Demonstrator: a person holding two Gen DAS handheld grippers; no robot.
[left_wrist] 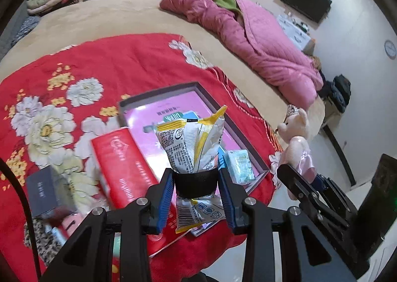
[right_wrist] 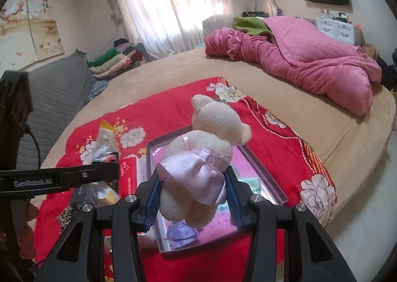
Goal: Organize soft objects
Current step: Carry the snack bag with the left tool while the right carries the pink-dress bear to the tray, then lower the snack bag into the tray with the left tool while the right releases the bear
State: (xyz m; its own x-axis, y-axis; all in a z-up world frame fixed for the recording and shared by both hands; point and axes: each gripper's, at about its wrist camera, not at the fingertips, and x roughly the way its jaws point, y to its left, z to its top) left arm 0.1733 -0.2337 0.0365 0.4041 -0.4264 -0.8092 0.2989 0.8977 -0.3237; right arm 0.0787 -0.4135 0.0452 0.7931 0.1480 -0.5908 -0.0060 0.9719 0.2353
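Observation:
My left gripper (left_wrist: 194,180) is shut on a crumpled white and yellow snack bag (left_wrist: 191,143), held above a shallow grey tray with a pink glossy bottom (left_wrist: 203,93). My right gripper (right_wrist: 193,180) is shut on a cream plush bear in a lilac satin dress (right_wrist: 198,155), held above the same tray (right_wrist: 260,165). The bear also shows at the right of the left wrist view (left_wrist: 297,140). The snack bag and the left gripper show at the left of the right wrist view (right_wrist: 104,140). A small pale green packet (left_wrist: 240,162) lies in the tray.
A red box (left_wrist: 124,165) and a dark grey box (left_wrist: 44,190) lie on the red flowered cloth (left_wrist: 111,63) left of the tray. The cloth covers a tan bed (right_wrist: 273,88) with a pink quilt (right_wrist: 310,58) at the back. Folded clothes (right_wrist: 111,61) are stacked far left.

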